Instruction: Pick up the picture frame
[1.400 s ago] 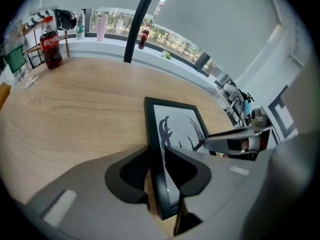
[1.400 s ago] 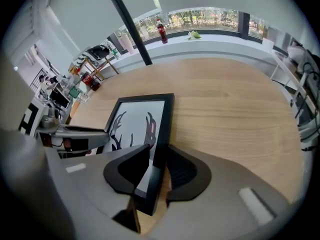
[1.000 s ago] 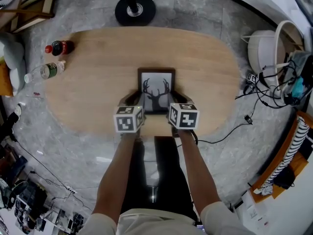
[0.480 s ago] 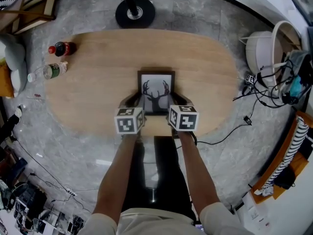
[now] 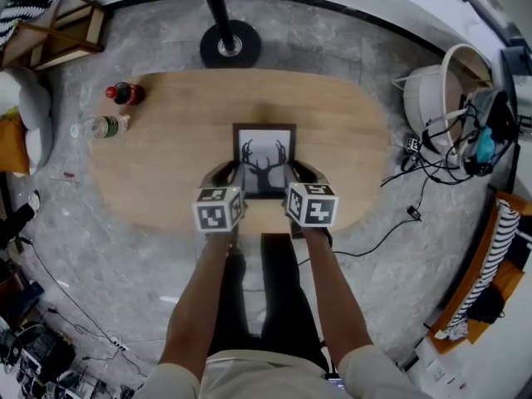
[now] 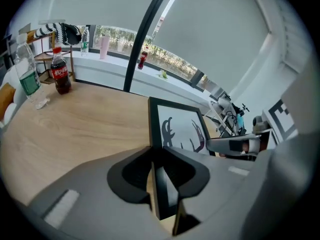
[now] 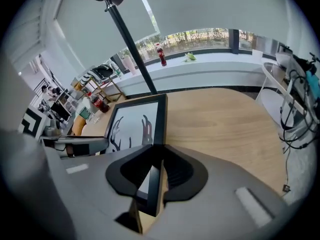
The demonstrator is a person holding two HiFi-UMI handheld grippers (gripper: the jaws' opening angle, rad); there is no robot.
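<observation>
A person standing at the near edge of an oval wooden counter [image 5: 166, 156] grips a black picture frame [image 5: 265, 160] from both sides, a deer-antler silhouette on white showing behind its glass. The left tongs [image 6: 159, 160] are clenched on the frame's left rail near its lower corner, and the right tongs [image 7: 152, 156] are clenched on the right rail at the matching spot, so each rail runs up out of the jaws. The frame sits over the middle of the counter's near half, face up towards the person; whether its far edge touches the wood cannot be told. A cola bottle [image 5: 125, 94] and a clear water bottle [image 5: 104, 126] lie at the counter's far left end, well apart from the frame. A round black stand base [image 5: 229, 45] rests on the grey floor beyond.
</observation>
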